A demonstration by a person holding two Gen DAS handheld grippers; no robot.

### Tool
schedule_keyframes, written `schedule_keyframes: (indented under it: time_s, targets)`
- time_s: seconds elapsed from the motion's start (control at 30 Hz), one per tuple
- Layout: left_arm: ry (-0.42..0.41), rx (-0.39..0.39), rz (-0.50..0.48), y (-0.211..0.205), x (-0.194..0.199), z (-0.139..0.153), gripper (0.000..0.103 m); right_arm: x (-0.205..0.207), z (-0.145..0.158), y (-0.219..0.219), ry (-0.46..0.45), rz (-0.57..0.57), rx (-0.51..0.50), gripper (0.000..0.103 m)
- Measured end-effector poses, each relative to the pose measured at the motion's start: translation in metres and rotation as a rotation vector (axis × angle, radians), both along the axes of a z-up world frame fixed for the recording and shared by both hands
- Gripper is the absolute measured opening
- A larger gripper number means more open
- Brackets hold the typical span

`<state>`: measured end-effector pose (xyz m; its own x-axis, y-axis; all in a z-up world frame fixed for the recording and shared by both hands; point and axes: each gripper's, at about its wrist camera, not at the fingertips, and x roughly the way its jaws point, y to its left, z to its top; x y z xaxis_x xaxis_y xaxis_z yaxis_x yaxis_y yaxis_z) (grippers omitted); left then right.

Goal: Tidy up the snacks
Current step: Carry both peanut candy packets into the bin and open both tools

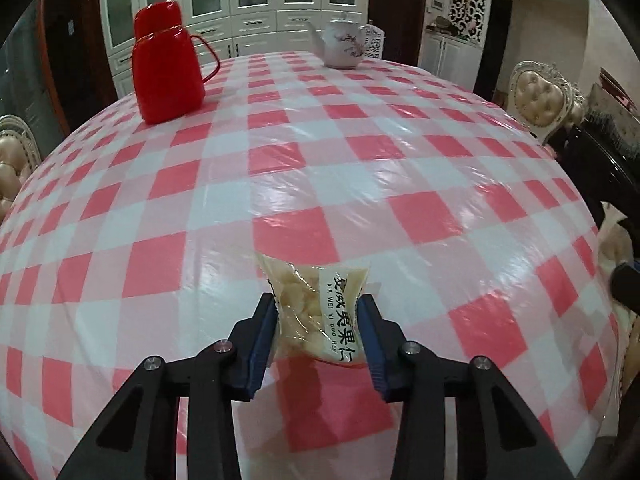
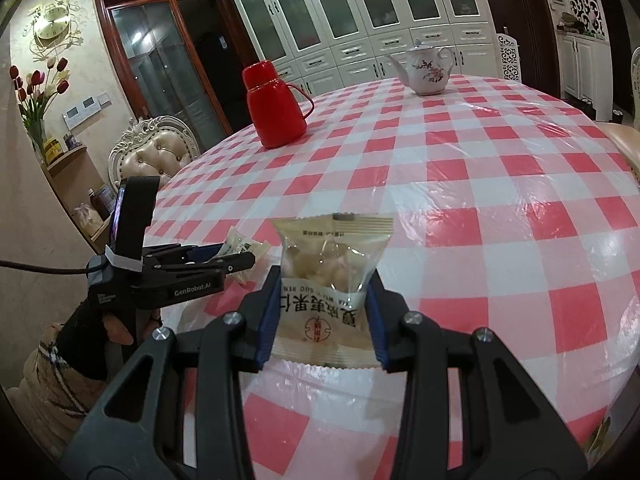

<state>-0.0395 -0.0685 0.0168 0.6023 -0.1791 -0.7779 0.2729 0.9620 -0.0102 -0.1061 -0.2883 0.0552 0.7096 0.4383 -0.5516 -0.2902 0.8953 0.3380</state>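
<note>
- Left tool [image 1: 319,307]: blue pads press a clear snack packet [image 1: 316,312] from both sides.
- Checked worktop [image 1: 360,184]: red flask [image 1: 166,66] and white teapot [image 1: 344,45] at far edge.

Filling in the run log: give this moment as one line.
left tool: grips snack packet | right tool: grips second packet | both above table

Two small clear snack packets w/ pale nut pieces inside and black print on a cream label. First snack packet [image 1: 320,312] sits between blue fingers, above the checked worktop [image 1: 360,168], turned sideways – print runs top to bottom, far end puffed. Second snack packet [image 2: 334,288] – upright-ish, crimped top edge away from the camera, red round logo near its bottom seam, sides pinched, text upside down.
</note>
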Motion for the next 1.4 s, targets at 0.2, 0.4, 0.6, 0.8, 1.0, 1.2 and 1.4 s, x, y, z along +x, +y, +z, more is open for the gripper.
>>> schedule_keyframes:
  time_s: [0.2, 0.4, 0.6, 0.8, 1.0, 1.2, 1.4]
  targets:
    - [-0.018, 0.006, -0.052, -0.025, -0.015, 0.009, 0.040, -0.009, 0.002, -0.011, -0.011, -0.007, 0.011, 0.043]
    - [-0.037, 0.013, -0.118, -0.055, -0.030, 0.016, 0.040, -0.024, 0.003, -0.028, -0.023, -0.032, 0.017, 0.043]
    - [-0.035, 0.000, -0.179, -0.082, -0.037, 0.019, 0.040, -0.036, 0.001, -0.052, -0.018, -0.076, 0.017, 0.043]
    - [-0.036, -0.022, -0.259, -0.119, -0.044, 0.024, 0.040, -0.048, 0.000, -0.079, -0.010, -0.133, 0.013, 0.043]
    - [0.000, -0.112, -0.411, -0.174, -0.060, 0.032, 0.040, -0.073, -0.006, -0.113, 0.047, -0.214, -0.088, 0.043]
    - [0.051, -0.186, -0.626, -0.253, -0.090, 0.031, 0.040, -0.087, -0.003, -0.181, 0.186, -0.390, -0.170, 0.043]
    - [0.128, -0.192, -0.817, -0.316, -0.126, 0.015, 0.040, -0.103, -0.014, -0.229, 0.382, -0.489, -0.329, 0.043]
